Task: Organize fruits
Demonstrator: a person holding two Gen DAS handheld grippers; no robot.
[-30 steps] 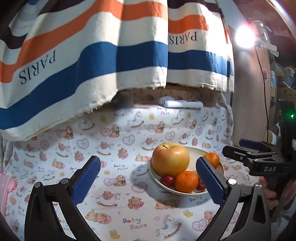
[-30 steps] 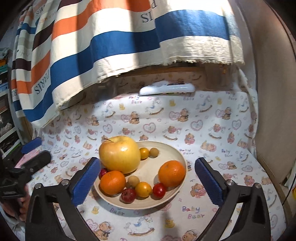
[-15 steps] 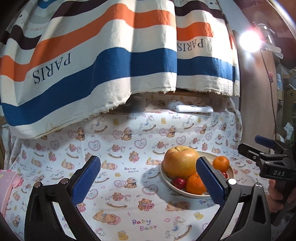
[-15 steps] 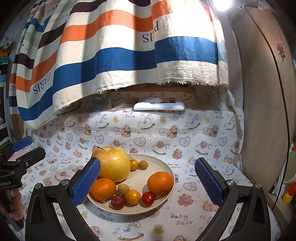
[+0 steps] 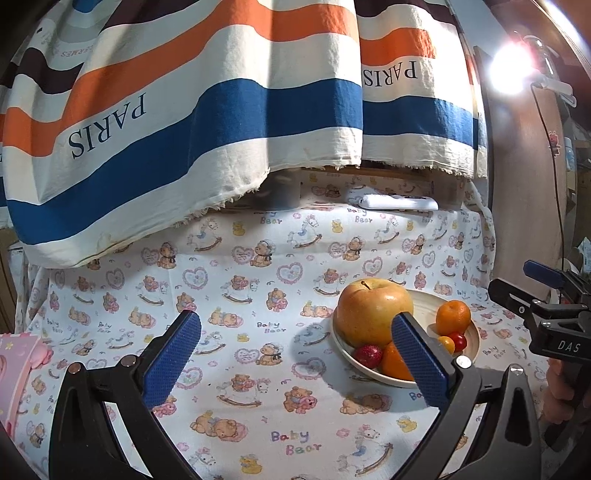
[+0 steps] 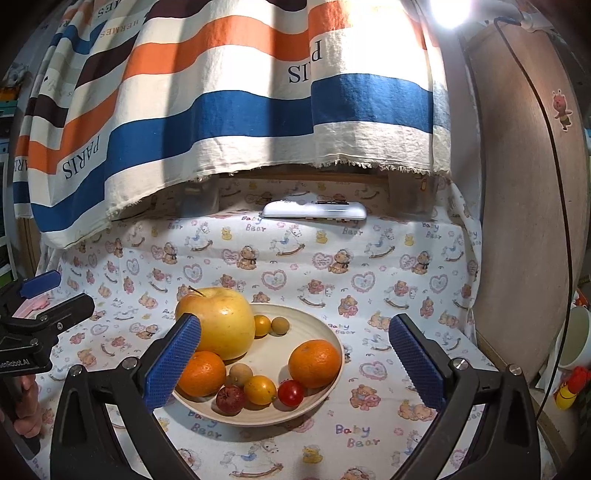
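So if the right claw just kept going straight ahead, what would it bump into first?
Probably the fruit plate: the open right claw points at it, with the right-hand orange and the small red fruit nearest its line. Depth is hard to judge.

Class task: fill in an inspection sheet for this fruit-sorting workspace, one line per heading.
Surface: white bear-print tablecloth.
Job's things: cream round plate holding a large yellow apple, two oranges, small red, yellow and tan fruits.
Clutter: white remote control at the back.
Grippers: left gripper and right gripper both open, empty, blue-padded fingers.
Cables: black cable down the brown panel.
Surroundings: striped PARIS cloth, bright lamp.
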